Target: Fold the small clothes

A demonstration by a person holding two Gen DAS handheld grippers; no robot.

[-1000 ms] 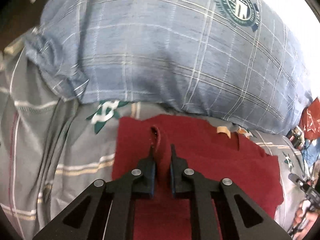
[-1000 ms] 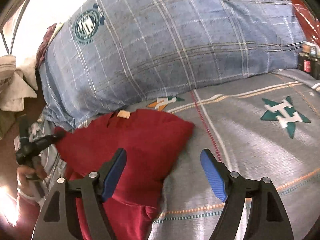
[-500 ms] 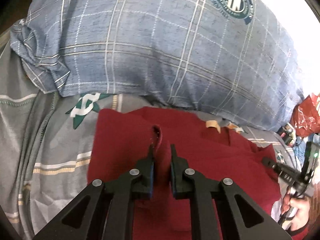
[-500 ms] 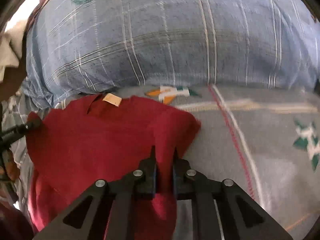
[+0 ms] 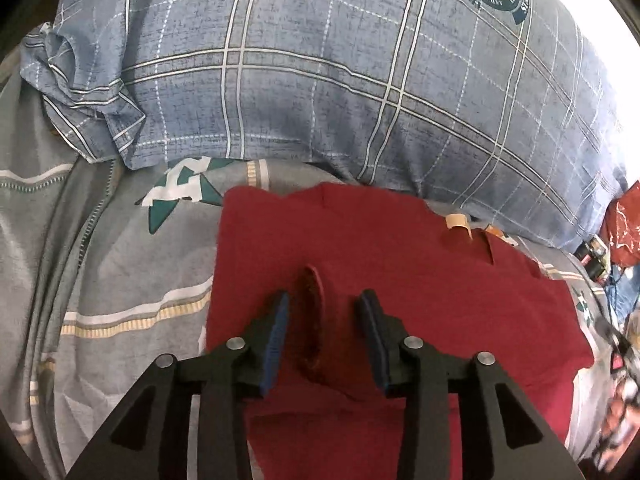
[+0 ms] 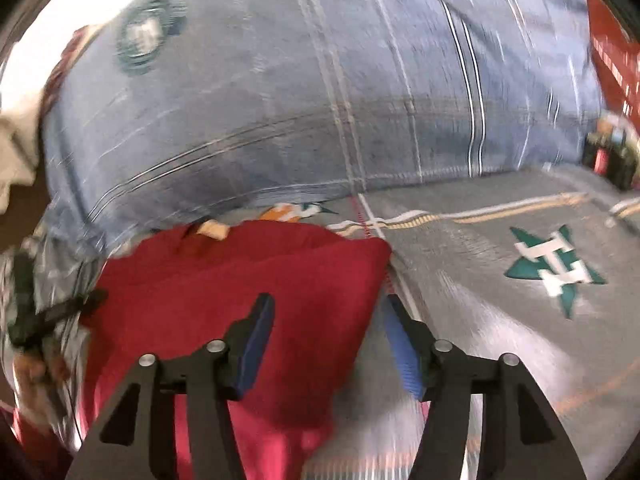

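A dark red shirt [image 5: 420,280] lies folded on the grey bedsheet [image 5: 100,288], just in front of a big blue plaid pillow [image 5: 340,80]. A tan neck label [image 5: 456,222] shows at its far edge. My left gripper [image 5: 324,304] is open; a raised pinch of red cloth stands loose between its jaws. In the right wrist view the same shirt [image 6: 240,288] lies at the left. My right gripper [image 6: 326,304] is open over the shirt's right folded edge, holding nothing. This view is motion-blurred.
The plaid pillow [image 6: 300,100] blocks the far side. The sheet carries green star prints [image 6: 556,268]. Small dark bottles [image 6: 608,156] and a red bag [image 5: 624,224] lie at the right. The left gripper [image 6: 52,316] shows at the shirt's left edge.
Both grippers have opened and let go of the red shirt. The left one left a standing pinch of cloth. The right gripper has drawn back a little.
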